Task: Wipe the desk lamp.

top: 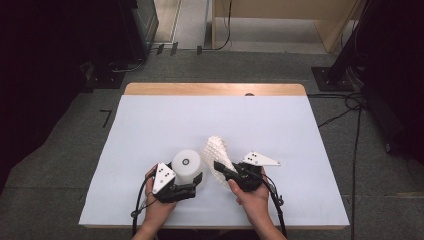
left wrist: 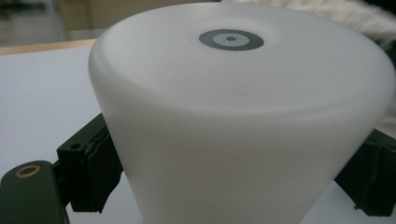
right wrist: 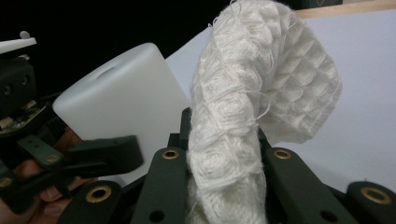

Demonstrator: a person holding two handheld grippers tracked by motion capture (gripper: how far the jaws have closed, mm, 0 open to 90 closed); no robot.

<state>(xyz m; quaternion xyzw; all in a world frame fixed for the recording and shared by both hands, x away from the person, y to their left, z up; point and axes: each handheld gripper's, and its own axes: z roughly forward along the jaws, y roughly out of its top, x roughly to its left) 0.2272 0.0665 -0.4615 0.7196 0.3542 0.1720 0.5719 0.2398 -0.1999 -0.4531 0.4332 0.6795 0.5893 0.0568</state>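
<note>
Fingers (left wrist: pixel 91 158) of the left gripper (top: pixel 192 184) are clamped on the white cup (top: pixel 186 165), near centre of the table (top: pixel 150 125); the right gripper (top: pixel 222 169) is pinched shut on the cloth (top: pixel 216 150). Wiping step judged pending: cloth to be brought left against the cup.

cloth (right wrist: pixel 243 140) base (between jaws) hidden

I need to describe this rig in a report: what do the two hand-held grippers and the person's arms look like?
Both are black, two-jawed tools. The left hand-held gripper and right hand-held gripper each carry a pale three-cornered plate with dark dots on top and trail a black cable toward the table's near edge. Brass-ringed holes show on the jaw arms. The forearms are bare, with no sleeves in view.
</note>
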